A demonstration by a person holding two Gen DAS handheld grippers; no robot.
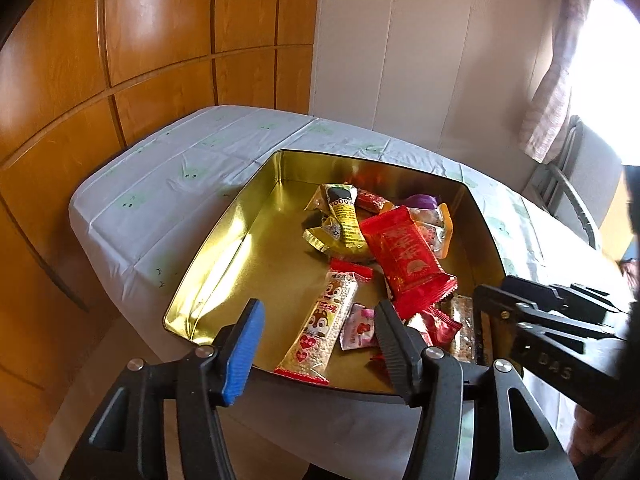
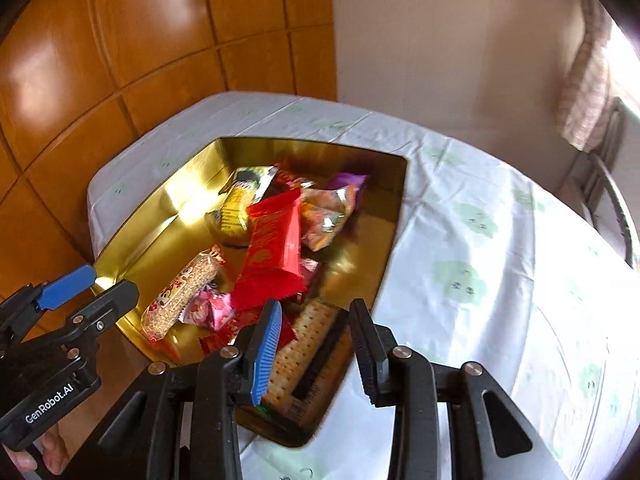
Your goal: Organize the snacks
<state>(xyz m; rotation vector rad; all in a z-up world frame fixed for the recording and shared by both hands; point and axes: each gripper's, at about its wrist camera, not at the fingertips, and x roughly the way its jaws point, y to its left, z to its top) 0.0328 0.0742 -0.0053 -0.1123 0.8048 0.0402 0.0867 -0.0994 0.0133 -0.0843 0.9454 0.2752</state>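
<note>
- Left wrist view: left gripper (image 1: pixel 318 344) jaws spread wide, nothing between them, hovering over near edge of gold tin (image 1: pixel 224 236). Snacks piled inside tin: red packet (image 1: pixel 406 262) on top, sesame bar (image 1: pixel 324 334) nearer, yellow packet (image 1: pixel 347 222) behind. Tin sits on white tablecloth (image 1: pixel 160 184).
- Right wrist view: right gripper (image 2: pixel 318 354) jaws apart, empty, above cracker pack (image 2: pixel 304 348) at tin's near corner. Left gripper (image 2: pixel 94 284) at left edge.
</note>
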